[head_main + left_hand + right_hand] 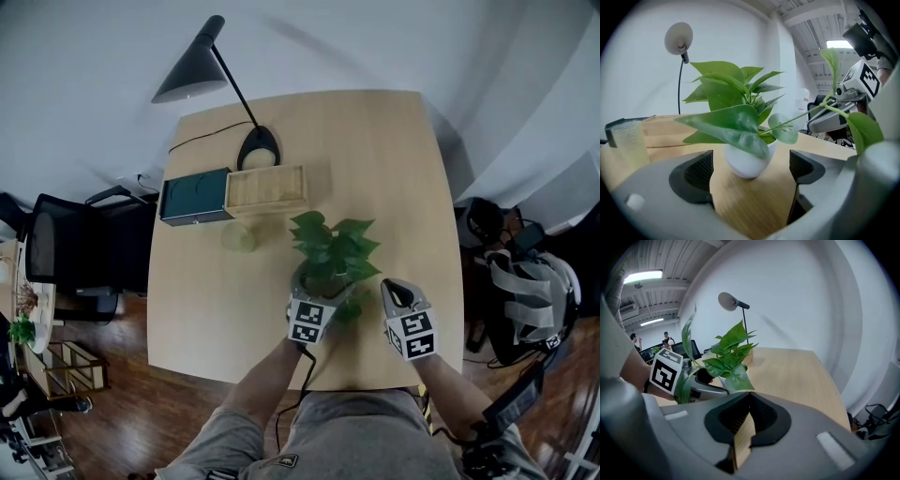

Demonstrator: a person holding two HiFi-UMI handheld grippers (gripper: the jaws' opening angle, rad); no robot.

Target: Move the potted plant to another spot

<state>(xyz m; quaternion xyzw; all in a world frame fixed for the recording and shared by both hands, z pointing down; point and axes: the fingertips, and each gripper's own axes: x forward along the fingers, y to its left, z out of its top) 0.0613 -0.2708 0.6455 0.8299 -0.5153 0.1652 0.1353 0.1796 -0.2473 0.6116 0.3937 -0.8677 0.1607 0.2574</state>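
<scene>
The potted plant (332,251) has broad green leaves and a round white pot (746,161); it stands upright on the wooden table (394,178), near the front edge. My left gripper (312,292) is right at the pot's near side. In the left gripper view its jaws (751,169) stand wide open. The pot sits just beyond the dark pads (699,172) and neither pad touches it. My right gripper (395,291) rests to the right of the plant, a little apart from it. Its jaws (749,414) are shut with nothing between them.
A black desk lamp (201,64) stands at the table's far side. In front of it lie a wooden box (266,187) and a dark green box (194,197). A translucent cup (239,236) stands left of the plant. A black chair (66,253) is left of the table, bags (530,292) are right.
</scene>
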